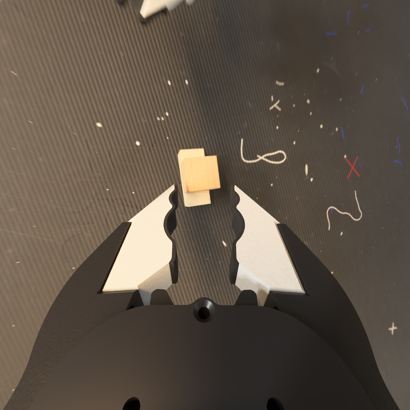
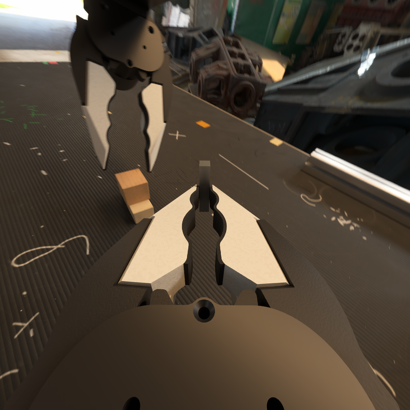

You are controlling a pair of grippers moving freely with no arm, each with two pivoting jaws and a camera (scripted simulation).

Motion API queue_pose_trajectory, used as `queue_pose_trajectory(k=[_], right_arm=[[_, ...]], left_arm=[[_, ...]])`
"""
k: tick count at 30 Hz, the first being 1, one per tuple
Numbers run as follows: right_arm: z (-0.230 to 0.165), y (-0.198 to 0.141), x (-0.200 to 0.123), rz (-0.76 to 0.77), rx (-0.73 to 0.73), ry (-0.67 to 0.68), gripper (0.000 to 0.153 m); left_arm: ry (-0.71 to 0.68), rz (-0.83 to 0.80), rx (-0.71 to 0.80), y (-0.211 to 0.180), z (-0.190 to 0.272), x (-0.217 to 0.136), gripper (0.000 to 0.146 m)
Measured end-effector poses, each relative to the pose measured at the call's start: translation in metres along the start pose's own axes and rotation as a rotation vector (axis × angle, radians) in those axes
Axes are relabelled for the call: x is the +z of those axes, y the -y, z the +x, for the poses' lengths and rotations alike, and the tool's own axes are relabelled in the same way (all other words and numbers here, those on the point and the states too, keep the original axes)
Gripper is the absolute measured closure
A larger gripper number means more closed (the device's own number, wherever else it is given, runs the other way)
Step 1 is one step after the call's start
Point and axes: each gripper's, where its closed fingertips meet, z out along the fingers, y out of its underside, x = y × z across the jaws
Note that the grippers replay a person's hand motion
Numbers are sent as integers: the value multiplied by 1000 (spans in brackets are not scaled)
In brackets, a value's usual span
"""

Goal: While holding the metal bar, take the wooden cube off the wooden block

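A tan wooden cube [image 1: 200, 174] sits on a paler wooden block [image 1: 197, 199] on the dark ribbed mat. My left gripper [image 1: 204, 187] is open and hovers above the stack, its fingertips on either side of the cube's near edge, not touching. In the right wrist view the cube [image 2: 132, 184] rests on the block [image 2: 142, 209], with the left gripper [image 2: 127, 167] pointing down just above them. My right gripper [image 2: 204, 187] is shut on a dark grey metal bar [image 2: 204, 184], which sticks out past the fingertips, to the right of the stack.
The mat [image 1: 88, 111] bears chalk scribbles and paint flecks. The table's edge [image 2: 244, 124] runs diagonally on the right, with a metal rail [image 2: 355, 175] beyond it and machinery behind. The right gripper's pale fingers [image 1: 155, 8] show blurred at the top of the left wrist view.
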Motion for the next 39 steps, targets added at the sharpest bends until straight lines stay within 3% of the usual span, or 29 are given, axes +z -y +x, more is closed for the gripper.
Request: queue_pose_trajectory(k=[7, 10, 13, 19, 22, 24, 28, 33, 39], right_arm=[[-40, 27, -4, 154, -168, 145, 145], [-50, 26, -2, 142, -279, 139, 145], [-42, 26, -2, 139, -335, 66, 145], [13, 35, -22, 225, -148, -114, 145], [16, 21, -19, 148, -64, -43, 145], [17, 10, -14, 76, 3, -4, 145], [19, 1, -16, 20, 39, 9, 145], [37, 12, -35, 67, 60, -82, 145], [57, 18, -37, 20, 149, -49, 145]], left_arm=[[61, 255, 19, 48, 4, -21, 102], [11, 306, 0, 59, 11, -19, 103], [90, 288, 8, 57, 1, -23, 103], [214, 464, -43, 66, -28, -67, 99], [241, 503, -83, 64, -38, -80, 92], [219, 475, -99, 58, -40, -77, 88], [304, 422, -104, 48, -48, -68, 88], [266, 581, -128, 33, -32, -58, 92], [337, 539, -130, 4, -40, -43, 93]])
